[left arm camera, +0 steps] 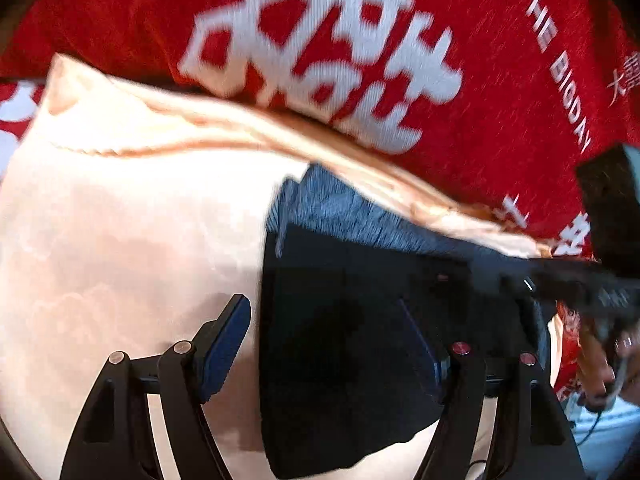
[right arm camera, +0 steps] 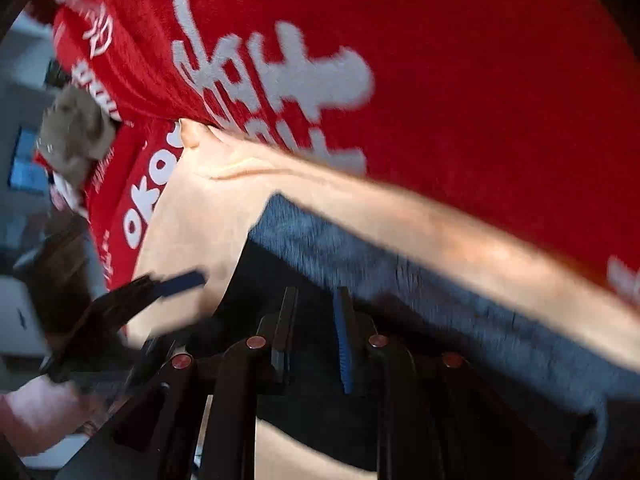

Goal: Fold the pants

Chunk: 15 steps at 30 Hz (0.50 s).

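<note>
Left gripper [left arm camera: 332, 344] fingers wide, straddling dark pants [left arm camera: 352, 360] on pale cloth [left arm camera: 120, 220]; right gripper [right arm camera: 316, 336] fingers narrow over pants [right arm camera: 400, 280], grip unclear.

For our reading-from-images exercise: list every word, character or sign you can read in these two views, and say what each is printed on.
"THE BIGDAY": white capitals on the red cloth, left wrist view.
"囍": large white double-happiness character on the same cloth.
"oko": white letters on a red fold, right wrist view; the word looks cut off.
Other white characters on the cloth in both views are too blurred or cropped to read.
No text shows on the pants or the grippers.
</note>
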Each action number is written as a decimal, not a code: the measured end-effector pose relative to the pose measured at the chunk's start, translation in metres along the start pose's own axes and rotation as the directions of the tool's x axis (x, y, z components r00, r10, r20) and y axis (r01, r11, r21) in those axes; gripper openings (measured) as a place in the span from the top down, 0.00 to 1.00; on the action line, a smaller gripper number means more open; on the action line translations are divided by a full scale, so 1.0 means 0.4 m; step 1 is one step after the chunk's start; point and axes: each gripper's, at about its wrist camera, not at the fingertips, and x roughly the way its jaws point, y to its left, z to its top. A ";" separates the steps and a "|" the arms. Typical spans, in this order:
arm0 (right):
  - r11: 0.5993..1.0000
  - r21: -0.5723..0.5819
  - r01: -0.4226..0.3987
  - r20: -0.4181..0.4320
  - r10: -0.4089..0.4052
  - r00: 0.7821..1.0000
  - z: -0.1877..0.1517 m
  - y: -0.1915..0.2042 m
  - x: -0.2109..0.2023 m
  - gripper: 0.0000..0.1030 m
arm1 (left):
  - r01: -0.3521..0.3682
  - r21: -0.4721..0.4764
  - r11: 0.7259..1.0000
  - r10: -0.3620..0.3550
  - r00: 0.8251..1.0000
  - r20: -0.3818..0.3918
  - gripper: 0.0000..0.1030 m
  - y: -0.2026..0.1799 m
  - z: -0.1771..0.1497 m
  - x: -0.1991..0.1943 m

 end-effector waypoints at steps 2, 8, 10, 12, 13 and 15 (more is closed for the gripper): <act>0.999 0.028 -0.024 -0.011 0.025 1.000 -0.040 -0.005 0.009 0.80 | 0.007 0.012 1.000 -0.007 0.999 -0.032 0.29 -0.002 -0.009 0.009; 0.993 0.100 -0.055 -0.044 0.059 0.997 -0.132 -0.013 0.051 0.80 | -0.033 0.002 0.999 0.033 0.998 -0.048 0.66 0.036 -0.007 -0.004; 0.991 0.113 -0.066 -0.045 0.072 0.996 -0.144 -0.012 0.051 0.80 | -0.031 -0.023 0.999 0.030 0.999 -0.045 0.66 0.057 -0.006 -0.017; 0.990 0.112 -0.081 -0.048 0.087 0.995 -0.150 -0.005 0.051 0.80 | -0.031 -0.017 0.999 0.030 0.998 -0.050 0.66 0.061 -0.011 -0.029; 0.991 0.108 -0.083 -0.051 0.089 0.995 -0.151 -0.001 0.052 0.80 | -0.020 -0.012 1.000 0.019 0.998 -0.061 0.66 0.059 -0.014 -0.032; 0.992 0.098 -0.076 -0.057 0.081 0.995 -0.153 0.002 0.052 0.80 | 0.003 0.007 1.000 -0.002 0.997 -0.075 0.65 0.037 -0.019 -0.025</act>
